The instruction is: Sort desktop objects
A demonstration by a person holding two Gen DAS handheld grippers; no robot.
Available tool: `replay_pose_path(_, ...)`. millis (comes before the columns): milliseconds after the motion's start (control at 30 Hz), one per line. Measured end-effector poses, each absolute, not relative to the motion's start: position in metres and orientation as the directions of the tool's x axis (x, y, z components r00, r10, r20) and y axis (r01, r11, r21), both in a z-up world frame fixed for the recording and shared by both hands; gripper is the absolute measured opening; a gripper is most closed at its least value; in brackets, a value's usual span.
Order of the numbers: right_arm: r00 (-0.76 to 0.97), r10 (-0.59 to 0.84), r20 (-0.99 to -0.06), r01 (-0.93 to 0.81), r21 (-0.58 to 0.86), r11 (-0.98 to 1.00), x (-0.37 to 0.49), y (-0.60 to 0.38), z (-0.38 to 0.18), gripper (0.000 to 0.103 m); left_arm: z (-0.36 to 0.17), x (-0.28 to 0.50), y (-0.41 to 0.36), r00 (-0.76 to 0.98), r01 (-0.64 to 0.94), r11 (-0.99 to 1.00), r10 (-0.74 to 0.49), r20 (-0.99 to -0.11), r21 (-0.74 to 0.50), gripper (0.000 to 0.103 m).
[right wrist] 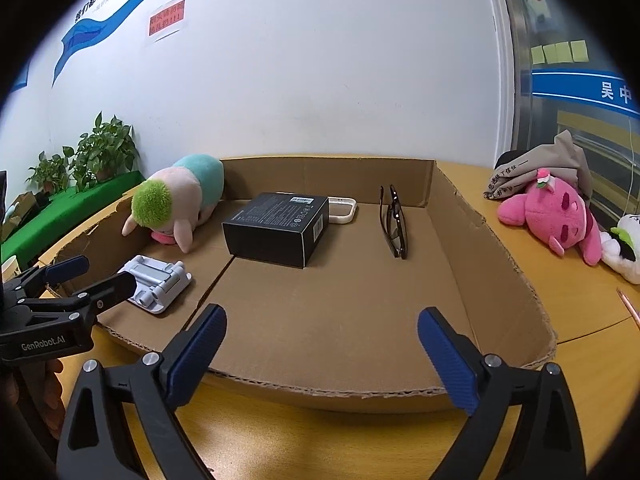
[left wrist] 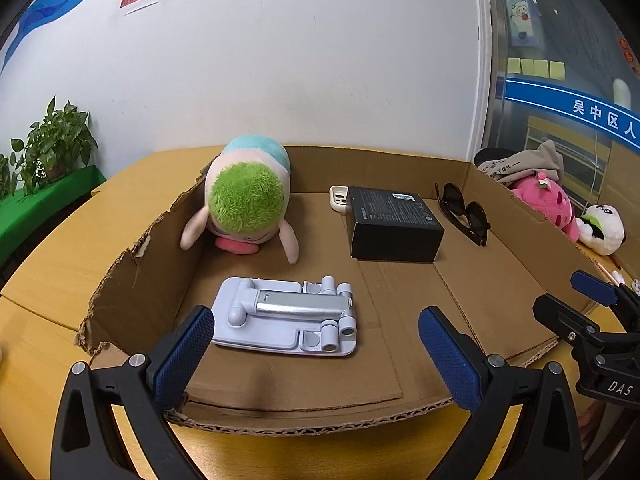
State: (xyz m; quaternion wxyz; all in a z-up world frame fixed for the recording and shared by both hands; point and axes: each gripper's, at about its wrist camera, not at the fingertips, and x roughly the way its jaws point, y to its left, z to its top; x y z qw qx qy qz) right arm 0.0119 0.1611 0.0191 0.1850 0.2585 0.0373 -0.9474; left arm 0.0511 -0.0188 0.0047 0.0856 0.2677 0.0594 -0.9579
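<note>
A shallow cardboard tray (left wrist: 500, 240) (right wrist: 480, 240) lies on the wooden desk. Inside it are a green-haired plush toy (left wrist: 248, 196) (right wrist: 176, 200), a folded white phone stand (left wrist: 286, 316) (right wrist: 158, 282), a black box (left wrist: 394, 222) (right wrist: 278, 228), a cream phone case (left wrist: 338, 198) (right wrist: 342, 208) behind the box, and dark sunglasses (left wrist: 464, 212) (right wrist: 394, 222). My left gripper (left wrist: 316, 336) (right wrist: 86, 274) hangs open just short of the phone stand, nothing between its fingers. My right gripper (right wrist: 322, 336) (left wrist: 576, 294) stands open over the tray's near edge, holding nothing.
A pink plush (left wrist: 548, 204) (right wrist: 556, 216), a white panda plush (left wrist: 606, 228) (right wrist: 626, 252) and a grey cloth bag (left wrist: 528, 164) (right wrist: 548, 168) lie on the desk right of the tray. Potted plants (left wrist: 52, 148) (right wrist: 96, 152) stand on a green ledge at left. A white wall rises behind.
</note>
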Motion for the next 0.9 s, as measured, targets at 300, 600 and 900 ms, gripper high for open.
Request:
replay_pose_path(300,-0.798,-0.329,-0.505,0.369,0.022,-0.929,0.013,0.1604,0.0187,0.097,0.0043,0.0517,-0.0195,-0.841,0.2,-0.978,-0.138,-0.524,-0.064,0.103)
replay_pose_path(600,-0.798,-0.329,-0.505,0.369,0.022,-0.929,0.013,0.1603,0.0188,0.097,0.0041,0.0517,-0.02,-0.84,0.198,-0.978,-0.135,-0.525,-0.066,0.103)
replay_pose_path(900,-0.798,-0.329,-0.505,0.369,0.022,-0.929,0.0129,0.1604,0.0189,0.098,0.0038,0.0519,-0.02,-0.84,0.199,-0.978,-0.136,-0.525,-0.066,0.103)
